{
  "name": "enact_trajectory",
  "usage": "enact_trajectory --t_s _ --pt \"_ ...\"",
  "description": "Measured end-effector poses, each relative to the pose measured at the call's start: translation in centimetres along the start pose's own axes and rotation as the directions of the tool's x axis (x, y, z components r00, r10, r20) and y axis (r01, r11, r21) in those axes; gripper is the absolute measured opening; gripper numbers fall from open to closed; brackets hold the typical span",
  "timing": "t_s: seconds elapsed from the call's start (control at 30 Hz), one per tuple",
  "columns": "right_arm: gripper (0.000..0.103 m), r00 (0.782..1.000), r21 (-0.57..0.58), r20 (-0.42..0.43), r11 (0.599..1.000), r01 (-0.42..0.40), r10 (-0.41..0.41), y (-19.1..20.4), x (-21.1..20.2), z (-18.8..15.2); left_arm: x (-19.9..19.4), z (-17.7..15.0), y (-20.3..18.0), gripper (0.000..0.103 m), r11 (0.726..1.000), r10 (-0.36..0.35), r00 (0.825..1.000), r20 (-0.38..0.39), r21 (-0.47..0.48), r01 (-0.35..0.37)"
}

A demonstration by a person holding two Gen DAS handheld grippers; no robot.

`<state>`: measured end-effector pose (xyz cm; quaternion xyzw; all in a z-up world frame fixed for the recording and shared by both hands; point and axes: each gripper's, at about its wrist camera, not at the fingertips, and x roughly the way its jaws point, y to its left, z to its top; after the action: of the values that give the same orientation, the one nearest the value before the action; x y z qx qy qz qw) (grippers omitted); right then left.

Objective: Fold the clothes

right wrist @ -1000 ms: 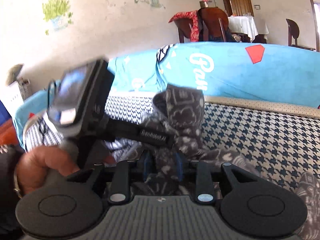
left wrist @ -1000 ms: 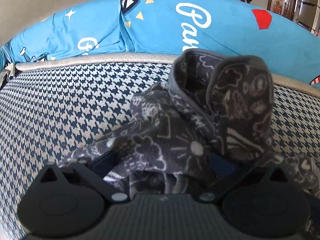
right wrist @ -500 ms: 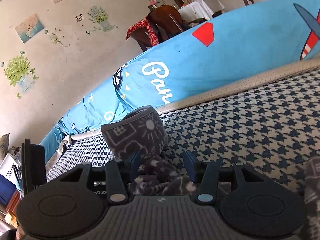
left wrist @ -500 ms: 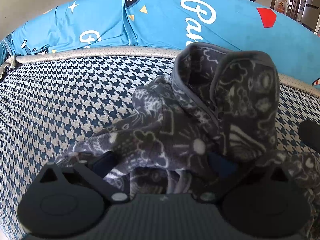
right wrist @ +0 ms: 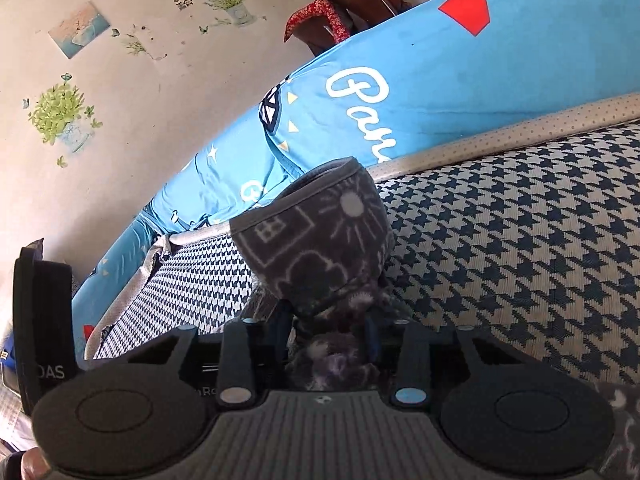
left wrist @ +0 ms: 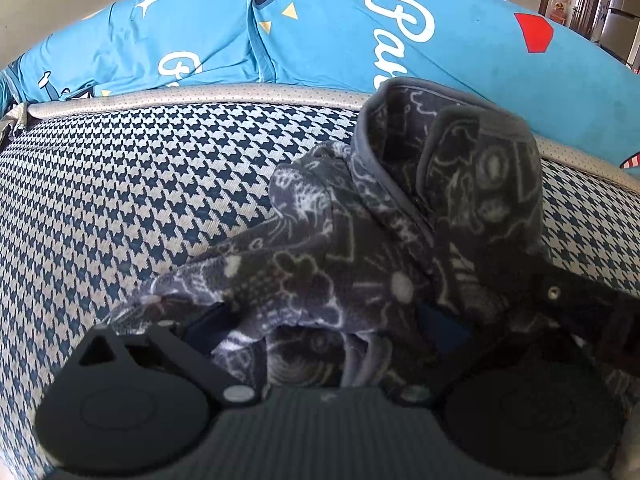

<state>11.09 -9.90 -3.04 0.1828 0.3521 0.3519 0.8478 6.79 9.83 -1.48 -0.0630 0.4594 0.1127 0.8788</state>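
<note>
A dark grey fleece hooded jacket (left wrist: 360,264) with white doodle print lies crumpled on the houndstooth cushion (left wrist: 140,184), its hood (left wrist: 480,168) standing up. My left gripper (left wrist: 324,320) is open, its blue pads (left wrist: 208,320) spread wide, with the jacket draped over and between them. In the right wrist view the hood (right wrist: 320,232) rises just ahead of my right gripper (right wrist: 328,330), which is shut on a bunch of the jacket's fabric (right wrist: 332,360) below the hood. Part of the right gripper's body (left wrist: 580,304) shows at the left view's right edge.
A blue printed cushion cover (left wrist: 320,32) lines the sofa back behind a beige piping edge (left wrist: 200,94). Houndstooth seat (right wrist: 520,240) stretches to the right. The left gripper's black body (right wrist: 40,320) stands at the far left. A wall with stickers (right wrist: 80,80) and a chair (right wrist: 360,0) lie beyond.
The right gripper swung right and tilted, opened, then narrowed on fabric below the hood. Its body has come into the left view's right edge. The left gripper stayed open and edged closer.
</note>
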Motion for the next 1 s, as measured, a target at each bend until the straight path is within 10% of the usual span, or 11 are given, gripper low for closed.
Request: enact_trajectory --t_s 0.47,1.0 --pt "0.017 0.968 0.089 0.249 0.996 0.002 -0.024 -1.9 -3.6 6.1 -2.0 -0.2 -4.5 0.103 0.989 -0.141 0.989 0.047 0.048 0.138" --pt "0.015 0.908 0.127 0.42 0.991 -0.048 -0.01 -3.5 -4.3 12.0 0.6 3.0 -9.1 0.103 0.993 -0.111 0.985 0.129 -0.02 0.115"
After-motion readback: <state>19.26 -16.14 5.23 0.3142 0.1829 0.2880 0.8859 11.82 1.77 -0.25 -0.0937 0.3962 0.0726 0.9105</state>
